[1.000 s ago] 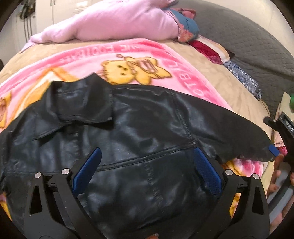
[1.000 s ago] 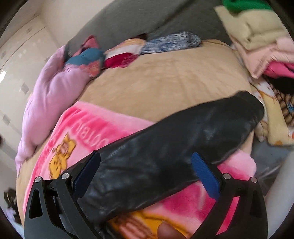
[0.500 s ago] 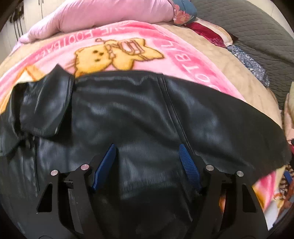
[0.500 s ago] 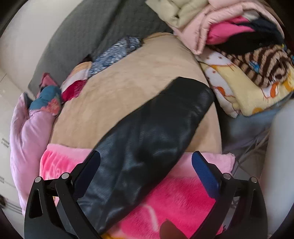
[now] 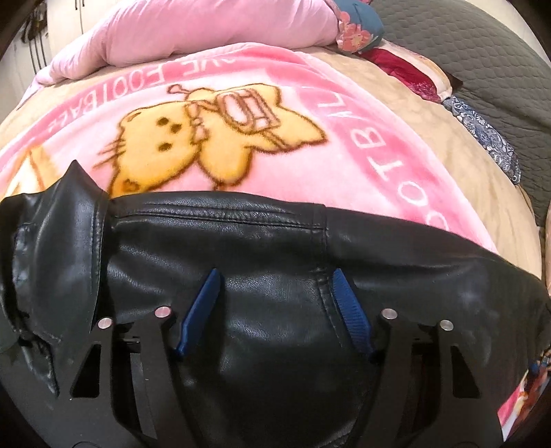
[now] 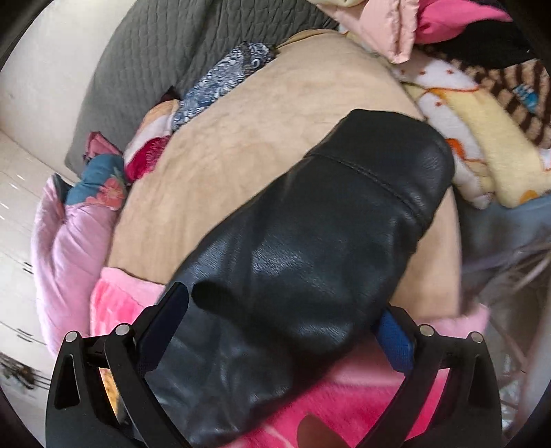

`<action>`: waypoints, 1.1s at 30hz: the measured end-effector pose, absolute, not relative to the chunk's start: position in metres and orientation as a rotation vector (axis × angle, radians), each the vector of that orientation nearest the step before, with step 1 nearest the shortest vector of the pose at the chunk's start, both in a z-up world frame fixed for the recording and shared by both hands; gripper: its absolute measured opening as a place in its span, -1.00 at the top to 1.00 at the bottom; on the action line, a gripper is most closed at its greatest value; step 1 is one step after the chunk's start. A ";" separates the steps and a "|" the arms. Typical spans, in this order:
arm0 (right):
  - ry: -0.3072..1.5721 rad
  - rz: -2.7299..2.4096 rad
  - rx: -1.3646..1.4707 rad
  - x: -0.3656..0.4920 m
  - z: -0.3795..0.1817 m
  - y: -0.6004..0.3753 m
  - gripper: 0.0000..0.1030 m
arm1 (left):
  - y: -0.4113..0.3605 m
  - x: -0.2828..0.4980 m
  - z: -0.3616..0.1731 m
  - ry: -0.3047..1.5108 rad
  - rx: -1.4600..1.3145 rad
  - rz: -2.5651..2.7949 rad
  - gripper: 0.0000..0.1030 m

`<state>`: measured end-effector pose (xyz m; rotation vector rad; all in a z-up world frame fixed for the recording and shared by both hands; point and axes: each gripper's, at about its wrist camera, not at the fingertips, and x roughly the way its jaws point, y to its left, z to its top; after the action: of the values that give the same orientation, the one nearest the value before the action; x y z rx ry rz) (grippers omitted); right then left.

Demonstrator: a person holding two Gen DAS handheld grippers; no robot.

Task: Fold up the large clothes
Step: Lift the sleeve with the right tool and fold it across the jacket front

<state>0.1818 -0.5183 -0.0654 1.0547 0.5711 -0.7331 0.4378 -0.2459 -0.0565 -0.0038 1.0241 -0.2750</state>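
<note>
A black leather jacket (image 5: 241, 248) lies spread on a pink cartoon blanket (image 5: 241, 103) on a bed. Its collar (image 5: 65, 220) is at the left. My left gripper (image 5: 275, 286) is open low over the jacket's shoulder, its blue pads either side of the armhole seam. In the right wrist view the jacket's sleeve (image 6: 327, 234) runs up and right to its cuff (image 6: 396, 144). My right gripper (image 6: 282, 306) is open, its fingers straddling the sleeve close above it.
A pink duvet (image 5: 206, 31) and folded cloths (image 5: 413, 75) lie at the bed's far side against a grey quilted headboard (image 5: 482, 51). A pile of clothes and blankets (image 6: 482, 103) sits just past the sleeve's cuff. The tan sheet (image 6: 258, 138) lies beside the sleeve.
Both grippers have come down closer to the jacket. The left jaws have narrowed over the shoulder seam. The right gripper now straddles the sleeve, which fills more of its view.
</note>
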 end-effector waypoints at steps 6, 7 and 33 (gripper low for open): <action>0.485 -0.678 1.062 0.191 -0.069 -0.526 0.17 | -0.249 0.401 -0.052 1.059 -0.018 -0.420 0.14; 0.463 -0.657 1.057 0.191 -0.065 -0.524 0.42 | -0.250 0.391 -0.052 1.068 -0.018 -0.450 0.14; 0.104 0.184 0.423 0.212 0.132 -0.290 0.81 | -0.041 0.333 0.090 0.864 -0.345 -0.443 -0.45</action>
<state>0.2118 -0.2900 0.1321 0.4226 0.1038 0.1842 0.3331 -0.0408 0.0895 -0.3451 0.8643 -0.4425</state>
